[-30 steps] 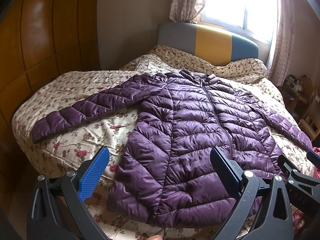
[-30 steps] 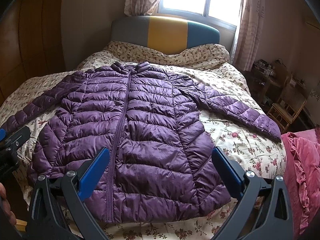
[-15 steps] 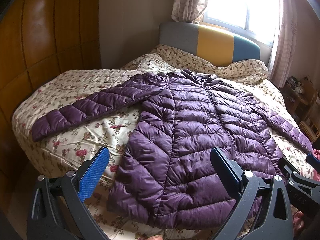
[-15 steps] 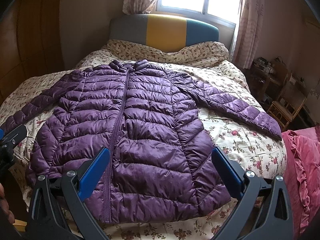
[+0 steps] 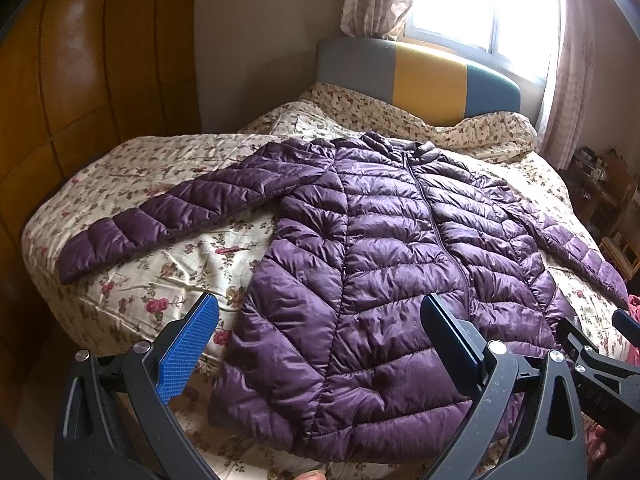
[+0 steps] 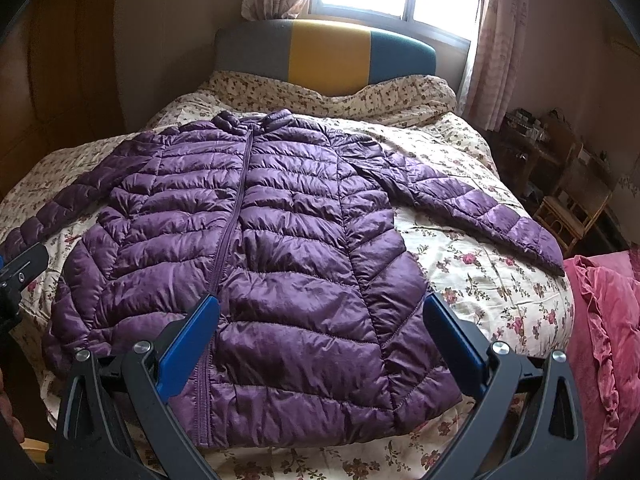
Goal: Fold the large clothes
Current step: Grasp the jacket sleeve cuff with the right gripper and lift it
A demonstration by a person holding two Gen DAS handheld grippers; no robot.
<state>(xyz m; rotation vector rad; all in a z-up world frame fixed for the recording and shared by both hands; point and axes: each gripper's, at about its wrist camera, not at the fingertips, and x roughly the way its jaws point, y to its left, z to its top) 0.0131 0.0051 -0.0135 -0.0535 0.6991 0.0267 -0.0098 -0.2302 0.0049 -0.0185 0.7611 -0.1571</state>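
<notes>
A purple puffer jacket (image 6: 256,248) lies flat on the bed (image 6: 488,280), zipped, front up, filling the middle of both frames. Its long axis runs from the hem at the bottom of the frame to the collar near the headboard (image 6: 324,52) at upper centre, and both sleeves spread outward.

The left gripper (image 5: 320,340) hovers above the hem with its jaws wide apart and nothing between them; the jacket lies straight ahead and below. The left sleeve (image 5: 160,220) stretches toward the left edge of that frame, on this gripper's side. The right gripper (image 6: 320,340) is likewise spread wide and empty, also over the hem, with the right sleeve (image 6: 480,208) reaching to the right of its frame.

No fold has been made yet. A likely first move is each gripper taking the sleeve on its own side and bringing it across the body.

There are no containers in view.
</notes>
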